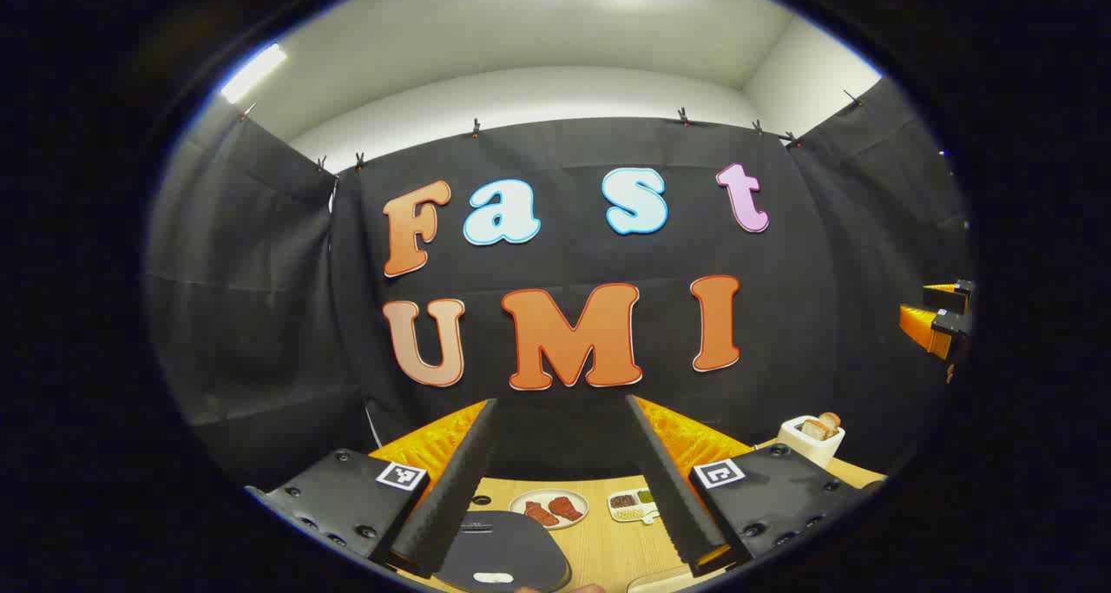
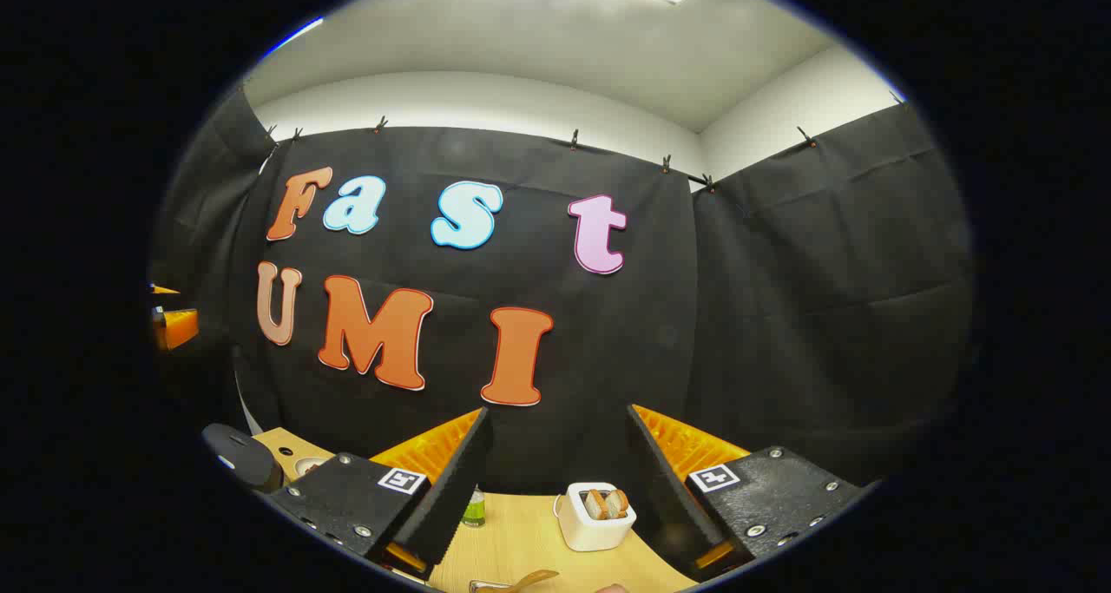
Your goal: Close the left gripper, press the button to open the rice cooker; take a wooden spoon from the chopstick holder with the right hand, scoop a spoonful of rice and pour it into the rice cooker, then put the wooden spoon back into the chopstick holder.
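Left tool point(image 1: 562, 480) stands with its 2 fingers spread wide apart and nothing held between them, raised above the table point(image 1: 608, 550) and aimed at the booth's black cloth wall; below and between its fingers in the left gripper view lies the dark lid of the rice cooker point(image 1: 502, 554), closed, with a pale button at its near edge; just beyond the cooker on the table sits a round plate point(image 1: 548, 508) with 2 reddish-brown pieces on it, and just to the right of that a small divided dish point(image 1: 632, 505) with dark and green contents; farther right, near the table's back edge, stands a white toaster point(image 1: 811, 438) with bread slices poking out of the top; at the far right edge of that view part of the other tool shows, well apart.

Right tool point(image 2: 560, 480) is likewise wide open, gripping nothing, held above the table and facing the cloth wall; in the right gripper view the toaster point(image 2: 594, 517) sits between its fingers on the light wooden table point(image 2: 521, 541); a small green-bottomed bottle point(image 2: 473, 510) stands just beside the left finger; at the very bottom edge a wooden spoon point(image 2: 521, 581) shows in part, and what holds it I cannot tell; at lower left the rice cooker point(image 2: 241, 457) appears as a dark rounded shape.
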Motion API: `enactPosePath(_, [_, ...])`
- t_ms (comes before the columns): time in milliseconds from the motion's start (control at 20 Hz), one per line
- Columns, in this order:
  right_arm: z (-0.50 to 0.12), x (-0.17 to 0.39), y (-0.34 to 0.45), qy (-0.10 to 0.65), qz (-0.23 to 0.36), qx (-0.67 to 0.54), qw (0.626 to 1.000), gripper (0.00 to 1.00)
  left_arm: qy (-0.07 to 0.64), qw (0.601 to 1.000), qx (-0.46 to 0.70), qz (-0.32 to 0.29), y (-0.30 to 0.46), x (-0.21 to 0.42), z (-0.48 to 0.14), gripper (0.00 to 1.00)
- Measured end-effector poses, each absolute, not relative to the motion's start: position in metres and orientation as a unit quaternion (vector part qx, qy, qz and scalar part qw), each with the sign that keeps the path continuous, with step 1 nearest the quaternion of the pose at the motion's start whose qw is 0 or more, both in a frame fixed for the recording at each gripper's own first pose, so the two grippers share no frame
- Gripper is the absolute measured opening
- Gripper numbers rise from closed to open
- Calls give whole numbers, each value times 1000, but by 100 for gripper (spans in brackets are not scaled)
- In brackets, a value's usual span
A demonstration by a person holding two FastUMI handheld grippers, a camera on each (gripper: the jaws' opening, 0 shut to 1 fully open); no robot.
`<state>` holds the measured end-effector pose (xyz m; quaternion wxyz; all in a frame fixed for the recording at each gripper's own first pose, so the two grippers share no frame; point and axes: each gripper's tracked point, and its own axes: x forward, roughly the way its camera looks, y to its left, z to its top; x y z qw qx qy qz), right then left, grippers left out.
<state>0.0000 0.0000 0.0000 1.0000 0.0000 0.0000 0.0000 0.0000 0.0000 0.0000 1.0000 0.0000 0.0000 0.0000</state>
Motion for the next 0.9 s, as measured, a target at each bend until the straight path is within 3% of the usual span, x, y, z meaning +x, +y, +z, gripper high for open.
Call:
enactPosePath(350, [-3,2,9,3,26,12,1000,96,10,1000,-7,15,-4,-3,-5,96])
enactPosePath(400, [-3,2,11,3,30,14,999,94,9,1000,-10,16,-4,-4,-4,93])
enactPosePath(450, [-3,1,12,2,32,14,999,96,6,1000,-11,19,-2,-3,-2,100])
enactPosePath(550, [-2,3,14,0,36,14,999,96,3,1000,-12,19,-2,-4,2,100])
enactPosePath(600, [0,3,17,-2,38,15,999,96,1,1000,-11,18,-3,-3,3,93])
enactPosePath(900, [-7,4,29,10,50,24,998,94,-3,1000,-3,17,-6,-1,7,93])
